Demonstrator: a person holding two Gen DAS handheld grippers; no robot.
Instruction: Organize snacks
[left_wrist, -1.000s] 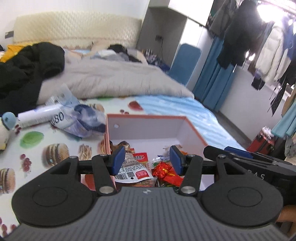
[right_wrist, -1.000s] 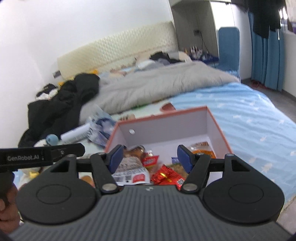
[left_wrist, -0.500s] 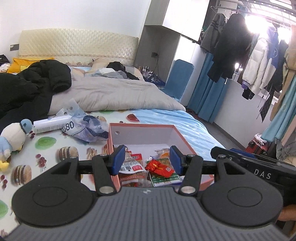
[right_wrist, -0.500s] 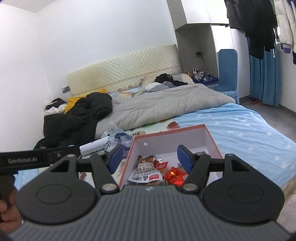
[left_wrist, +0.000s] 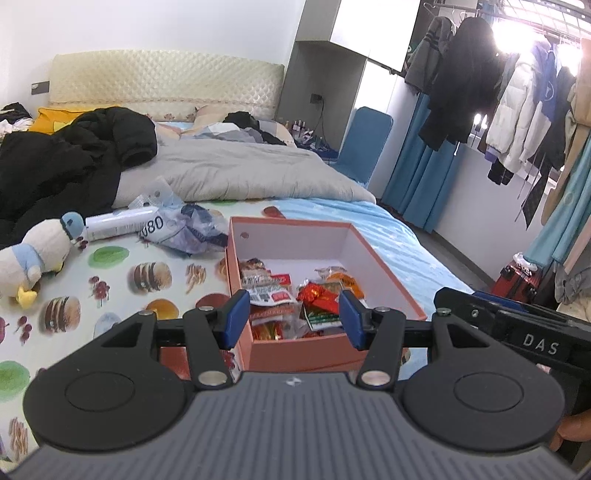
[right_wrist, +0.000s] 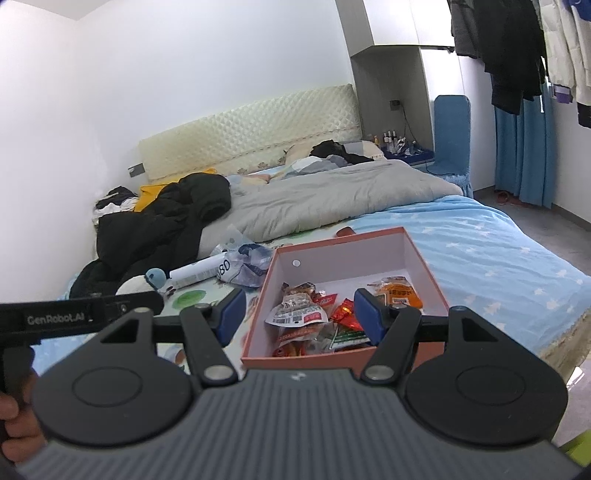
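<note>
A salmon cardboard box (left_wrist: 373, 254) with a white inside lies open on the bed. In it are several snack packets: a white barcode packet (left_wrist: 269, 292), a red one (left_wrist: 318, 295) and an orange one (left_wrist: 341, 281). My left gripper (left_wrist: 293, 315) hovers in front of the box's near wall, open, with nothing between its blue pads. In the right wrist view the same box (right_wrist: 424, 264) holds the white packet (right_wrist: 295, 314) and orange packet (right_wrist: 398, 293). My right gripper (right_wrist: 300, 314) also hangs short of the box, open and holding nothing.
Left of the box on the food-print sheet lie a crumpled plastic bag (left_wrist: 184, 229), a white tube (left_wrist: 118, 223) and a plush toy (left_wrist: 33, 254). A black jacket (left_wrist: 74, 155) and grey duvet (left_wrist: 240, 173) lie behind. A red suitcase (left_wrist: 517, 280) stands on the floor at the right.
Both grippers have drawn back and up from the box, so the whole box now shows and looks smaller. The jaws kept the same width. Nothing was picked up.
</note>
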